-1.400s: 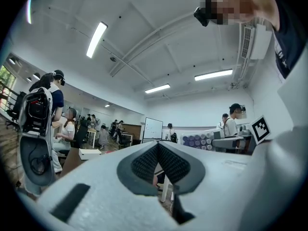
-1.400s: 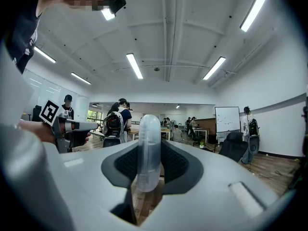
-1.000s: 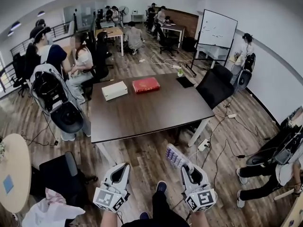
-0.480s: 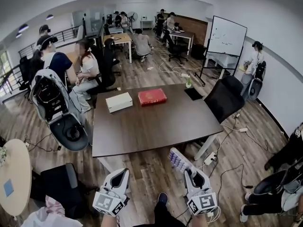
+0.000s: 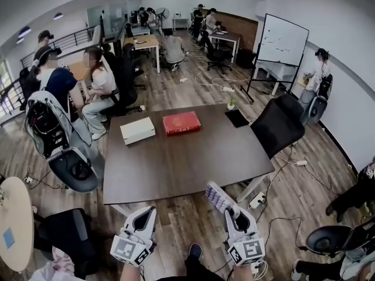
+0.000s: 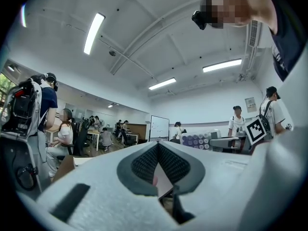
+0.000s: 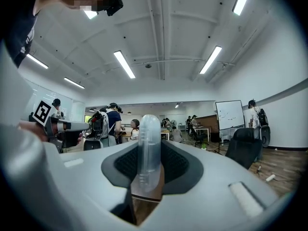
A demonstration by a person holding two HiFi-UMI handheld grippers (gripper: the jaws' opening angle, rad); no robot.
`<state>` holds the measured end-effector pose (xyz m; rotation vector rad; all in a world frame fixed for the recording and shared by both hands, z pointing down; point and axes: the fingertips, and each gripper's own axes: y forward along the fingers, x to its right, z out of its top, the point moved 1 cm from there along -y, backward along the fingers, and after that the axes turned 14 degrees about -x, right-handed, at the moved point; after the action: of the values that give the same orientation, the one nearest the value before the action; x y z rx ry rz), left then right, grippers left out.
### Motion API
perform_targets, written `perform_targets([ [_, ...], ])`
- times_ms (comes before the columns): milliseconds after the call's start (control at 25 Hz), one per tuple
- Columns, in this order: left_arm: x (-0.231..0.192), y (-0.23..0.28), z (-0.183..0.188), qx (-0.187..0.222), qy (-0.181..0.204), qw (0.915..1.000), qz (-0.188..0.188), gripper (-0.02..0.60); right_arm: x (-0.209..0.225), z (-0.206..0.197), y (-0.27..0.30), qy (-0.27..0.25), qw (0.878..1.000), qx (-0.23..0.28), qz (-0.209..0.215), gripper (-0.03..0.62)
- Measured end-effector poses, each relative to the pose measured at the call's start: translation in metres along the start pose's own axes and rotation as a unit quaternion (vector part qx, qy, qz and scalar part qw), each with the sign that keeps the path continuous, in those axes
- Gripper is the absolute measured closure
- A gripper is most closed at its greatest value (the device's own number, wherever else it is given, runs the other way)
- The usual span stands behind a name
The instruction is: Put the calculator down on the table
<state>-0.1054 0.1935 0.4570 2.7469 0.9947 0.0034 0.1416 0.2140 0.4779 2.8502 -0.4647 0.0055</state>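
Gripping the calculator (image 5: 218, 195) by its near end, the right gripper (image 5: 232, 213) holds it just short of the table's (image 5: 176, 157) near edge. Best to carry it out over bare tabletop, lower it flat, then release. The left gripper (image 5: 145, 216), jaws together on nothing, should keep aside.

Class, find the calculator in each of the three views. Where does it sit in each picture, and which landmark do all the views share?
Head view: pale calculator with purple round keys, lower centre-right.
Left gripper view: right of centre, keys showing.
Right gripper view: centre, seen edge-on.
Shared landmark: the white whiteboard on its stand.
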Motion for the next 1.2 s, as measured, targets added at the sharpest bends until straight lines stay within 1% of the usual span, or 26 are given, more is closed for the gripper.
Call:
perform_targets([
  [280,-0.012,0.064,0.029,0.01,0.004,0.9997,0.023,0.586,0.056,0.022,0.053,-0.001,1.0,0.008,0.018,0.479],
  [400,-0.019,0.084,0.034,0.012,0.004,0.9994,0.034,0.586,0.073,0.025,0.075,0.0,1.0,0.009,0.027,0.479],
  [600,-0.027,0.096,0.034,0.013,0.004,0.9988,0.046,0.586,0.085,0.028,0.108,0.002,0.999,0.004,0.041,0.479],
  [760,-0.046,0.103,0.031,0.011,-0.008,0.9977,0.067,0.586,0.086,0.032,0.134,-0.005,0.998,-0.003,0.055,0.479],
  [880,-0.065,0.113,0.031,0.011,-0.01,0.9971,0.074,0.586,0.085,0.036,0.156,-0.012,0.998,-0.006,0.063,0.479],
  [1200,-0.123,0.166,0.044,0.019,-0.006,0.9977,0.065,0.586,0.094,0.052,0.215,-0.019,0.998,-0.001,0.055,0.479],
])
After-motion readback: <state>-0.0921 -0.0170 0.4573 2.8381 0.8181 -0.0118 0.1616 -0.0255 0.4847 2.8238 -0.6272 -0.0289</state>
